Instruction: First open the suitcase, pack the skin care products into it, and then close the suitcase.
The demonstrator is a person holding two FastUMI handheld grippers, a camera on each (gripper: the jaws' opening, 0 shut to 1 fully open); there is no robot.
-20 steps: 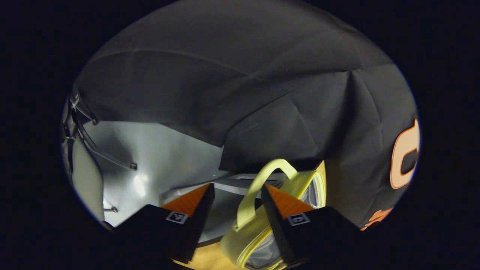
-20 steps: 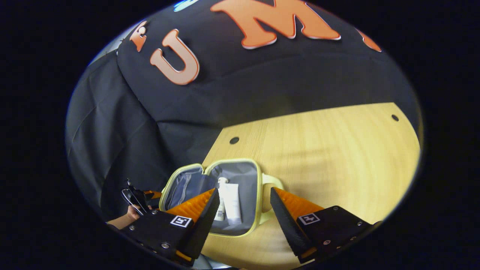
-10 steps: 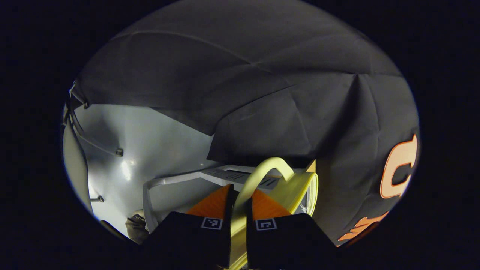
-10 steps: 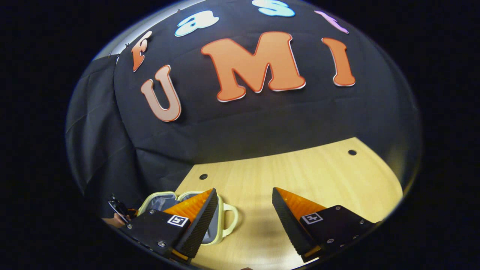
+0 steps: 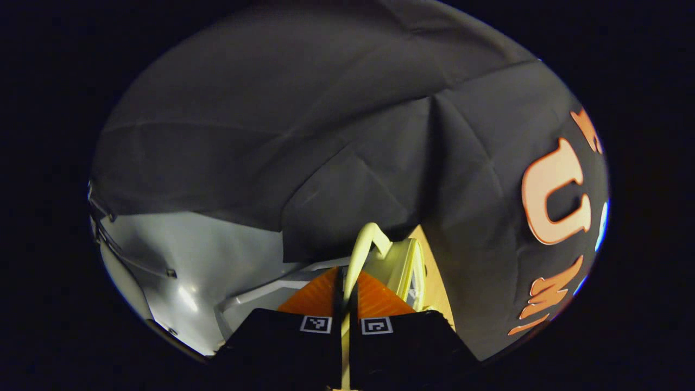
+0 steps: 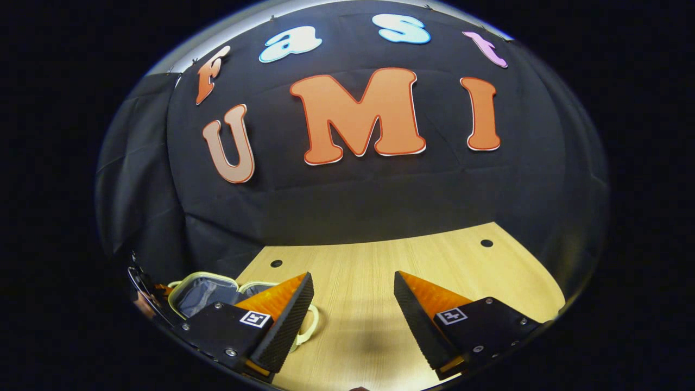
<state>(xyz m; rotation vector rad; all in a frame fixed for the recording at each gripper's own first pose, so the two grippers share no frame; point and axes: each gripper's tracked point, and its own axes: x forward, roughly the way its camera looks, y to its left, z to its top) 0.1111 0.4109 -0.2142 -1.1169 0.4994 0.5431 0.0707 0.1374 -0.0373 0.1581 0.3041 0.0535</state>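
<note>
Left gripper view: the left gripper [image 5: 345, 296] sits at the bottom centre of the frame, its fingers pinching the pale yellow handle [image 5: 362, 247] of the suitcase [image 5: 404, 266]. The handle loop rises from between the fingers toward the middle of the frame. The case half it belongs to stands on edge just right of the fingers, its rim thin and steep. A grey panel [image 5: 206, 255] fills the lower left.

Right gripper view: the right gripper [image 6: 354, 309] hangs at the bottom centre with its fingers spread wide and nothing between them, above bare wooden table [image 6: 412, 260]. The suitcase [image 6: 203, 293] lies open at the lower left, its grey lining visible, partly hidden behind the near finger.

Risk, as a judgement: the grip is on a narrow strap, so the lid could slip or swing off line and close askew on its rim. Whether the products are inside cannot be told. Open table lies to the right; the cloth wall crowds the left.
</note>
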